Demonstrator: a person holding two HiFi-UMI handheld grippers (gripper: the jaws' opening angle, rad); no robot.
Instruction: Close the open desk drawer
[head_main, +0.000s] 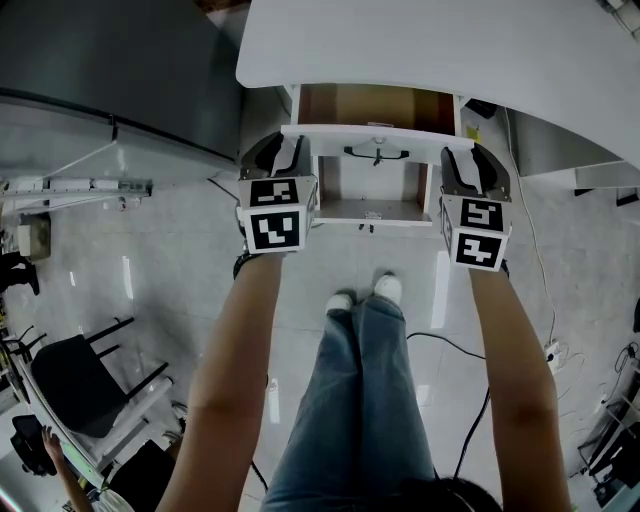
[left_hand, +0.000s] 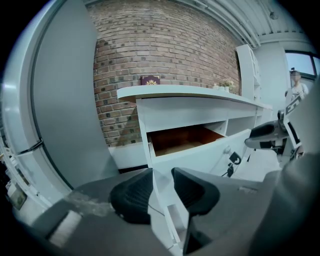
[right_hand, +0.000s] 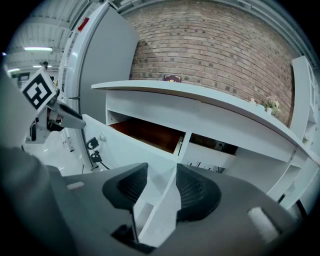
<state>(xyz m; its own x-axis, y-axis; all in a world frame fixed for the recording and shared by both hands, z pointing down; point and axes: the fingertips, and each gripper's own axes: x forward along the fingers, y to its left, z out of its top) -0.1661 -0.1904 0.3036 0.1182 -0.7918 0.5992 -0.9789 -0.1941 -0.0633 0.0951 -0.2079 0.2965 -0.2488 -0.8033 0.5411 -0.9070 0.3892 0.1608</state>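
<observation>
White desk (head_main: 430, 50) has its drawer (head_main: 420, 150) pulled out under the top, so we're at the pre-push step: left gripper (head_main: 280, 150) and right gripper (head_main: 473, 160) sit at the front panel's two ends, jaws of both part-open, clamping nothing. Next, we reckon, push both fwd evenly so it runs in straight. Can't tell if tips touch yet; the handle (head_main: 375, 153) btw them is small, untouched.

I stand in an office-like workroom: white worktop (head_main: 430, 40), bare brick wall (left_hand: 165, 45), black chair (head_main: 70, 372), loose cables (head_main: 447, 342) across polished floor (head_main: 170, 270).
</observation>
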